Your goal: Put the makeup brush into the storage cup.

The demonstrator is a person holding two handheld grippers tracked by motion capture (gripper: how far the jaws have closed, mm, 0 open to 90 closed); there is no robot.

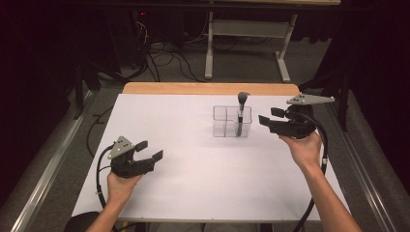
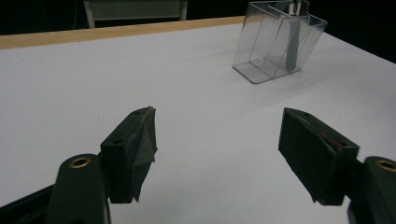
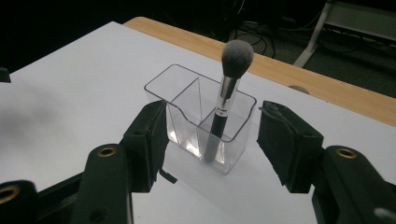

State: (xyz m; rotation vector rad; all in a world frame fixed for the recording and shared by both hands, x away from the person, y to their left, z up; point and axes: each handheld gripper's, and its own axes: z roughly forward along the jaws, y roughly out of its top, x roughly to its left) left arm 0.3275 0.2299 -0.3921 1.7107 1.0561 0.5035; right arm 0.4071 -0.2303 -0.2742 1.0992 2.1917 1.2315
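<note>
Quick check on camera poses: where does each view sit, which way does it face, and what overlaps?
High view: above the person's side, facing forward and down on the white table; both forearms, left gripper and right gripper show.
Left gripper view: rides the left gripper, looking low across the table toward the clear organizer; open jaws show.
Right gripper view: rides the right gripper, looking down at the organizer and makeup brush; open jaws flank it.
Shared: all three show organizer and brush.

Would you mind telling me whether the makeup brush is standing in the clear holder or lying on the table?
Standing in: the brush leans in the holder's end compartment, bristles up.
</note>
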